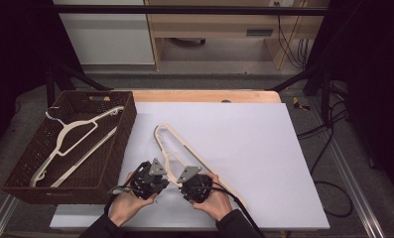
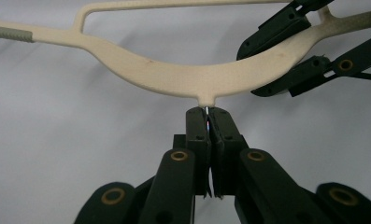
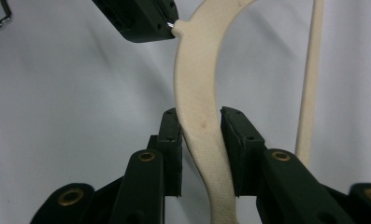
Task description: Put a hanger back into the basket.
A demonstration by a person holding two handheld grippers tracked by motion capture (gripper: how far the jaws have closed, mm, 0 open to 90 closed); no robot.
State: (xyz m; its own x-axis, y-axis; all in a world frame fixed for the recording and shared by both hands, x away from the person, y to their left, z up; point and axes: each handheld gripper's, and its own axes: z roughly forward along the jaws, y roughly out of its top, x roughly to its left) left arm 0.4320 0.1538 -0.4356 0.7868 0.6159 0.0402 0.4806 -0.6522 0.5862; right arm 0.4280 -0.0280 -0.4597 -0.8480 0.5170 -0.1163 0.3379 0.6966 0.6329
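We hold a cream hanger (image 1: 177,148) flat on the white sheet (image 1: 244,144) covering the tabletop, with both tools at its near end. Our left tool (image 2: 206,122) has its jaws pressed together on the thin metal stub that leaves the hanger's neck, just ahead of its tips. Our right tool (image 3: 201,140) straddles the hanger's curved shoulder; the left pad touches the plastic, while a narrow gap shows at the right pad, so it sits around the shoulder without clamping it. From above, the two tools sit close side by side. Well off to the left tool's side stands a brown woven basket (image 1: 127,124) holding a second cream hanger (image 1: 73,144).
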